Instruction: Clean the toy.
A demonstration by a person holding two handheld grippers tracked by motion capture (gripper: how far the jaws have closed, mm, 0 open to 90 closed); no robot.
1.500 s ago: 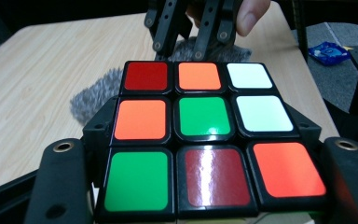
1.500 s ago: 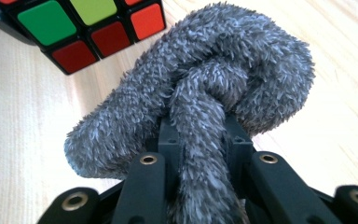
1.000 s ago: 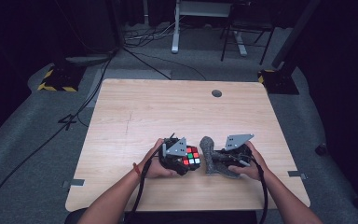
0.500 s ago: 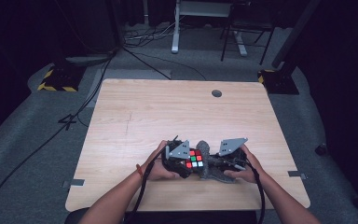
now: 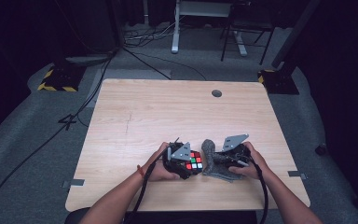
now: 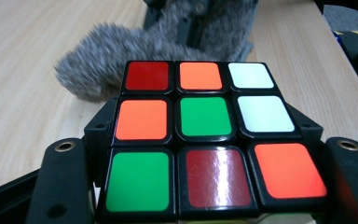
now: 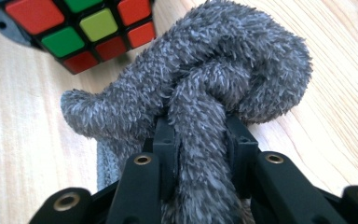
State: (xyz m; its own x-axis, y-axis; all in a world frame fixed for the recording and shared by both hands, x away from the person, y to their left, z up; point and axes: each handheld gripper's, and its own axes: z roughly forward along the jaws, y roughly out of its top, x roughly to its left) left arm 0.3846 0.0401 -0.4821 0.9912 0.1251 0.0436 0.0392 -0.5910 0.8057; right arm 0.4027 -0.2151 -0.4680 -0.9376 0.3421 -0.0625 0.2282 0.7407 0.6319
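Grey fuzzy cloth (image 7: 200,98) lies bunched on the wooden table (image 5: 168,112) near its front edge, pinched between the right gripper's (image 7: 200,135) jaws, which have just been opening slightly. Beside it, touching, the cube (image 6: 205,135) sits clamped in the left gripper (image 5: 182,161).

Scrambled cube (image 5: 194,161) held level, just off the table (image 5: 168,116); beside it, fuzzy grey cloth (image 5: 213,158), bunched and looped, partly resting there.

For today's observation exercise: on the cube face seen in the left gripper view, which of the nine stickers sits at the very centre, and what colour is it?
The green centre sticker of the puzzle cube: orange lies above and left of it, white to its right, dark red below. The other green one sits at the bottom-left corner.
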